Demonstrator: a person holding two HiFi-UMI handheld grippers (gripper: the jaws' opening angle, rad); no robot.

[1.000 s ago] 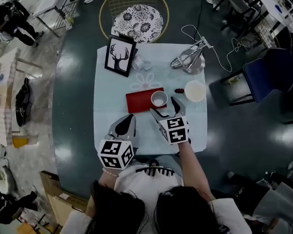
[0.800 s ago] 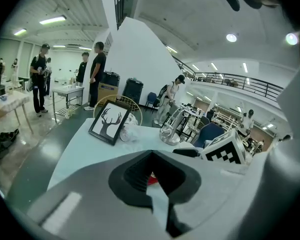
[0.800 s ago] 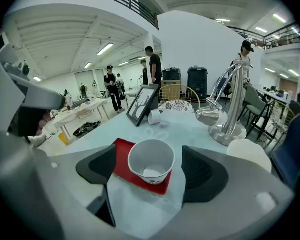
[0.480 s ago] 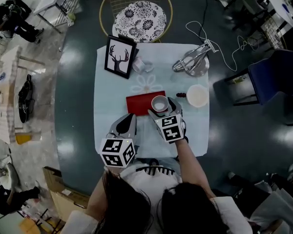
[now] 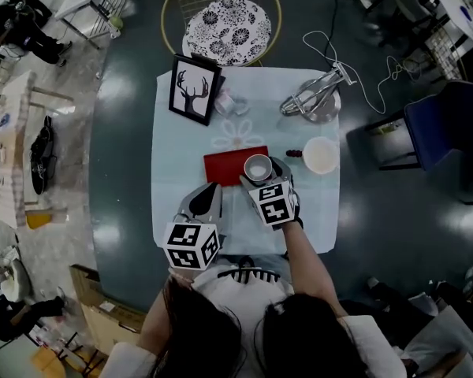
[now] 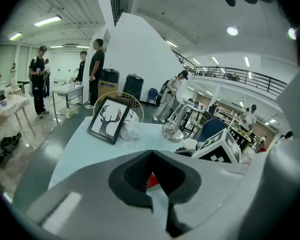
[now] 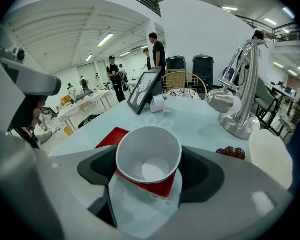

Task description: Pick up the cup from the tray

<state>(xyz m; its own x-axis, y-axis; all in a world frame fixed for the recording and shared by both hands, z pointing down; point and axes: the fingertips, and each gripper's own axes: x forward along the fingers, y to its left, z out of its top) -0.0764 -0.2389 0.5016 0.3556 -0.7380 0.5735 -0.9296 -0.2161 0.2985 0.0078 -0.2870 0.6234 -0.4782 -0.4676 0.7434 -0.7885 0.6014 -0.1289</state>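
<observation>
My right gripper has its jaws closed onto the cup, with a pad against the wall on each side just under the rim. The cup stands upright between those fingers, on the right end of the tray. I can't see its base or outer wall because the rim and jaws cover them. Only one red corner of the tray shows beneath it. In the head view the marker cube covers most of that gripper.

My left gripper is closed, tips together, with nothing between them. Its own body fills most of its view, and only a sliver of red tray and cloth shows through the gap behind the tips. Those tips sit just short of the tray's near edge, left of the right fingers.

A white bowl stands near the right finger's outer side, with dark berries between bowl and cup. Beyond the fingers, a frame and a metal stand line the far edge of the table. Bare cloth runs left of the left fingers to the table's side edge. The near edge is partly hidden under the cubes.
</observation>
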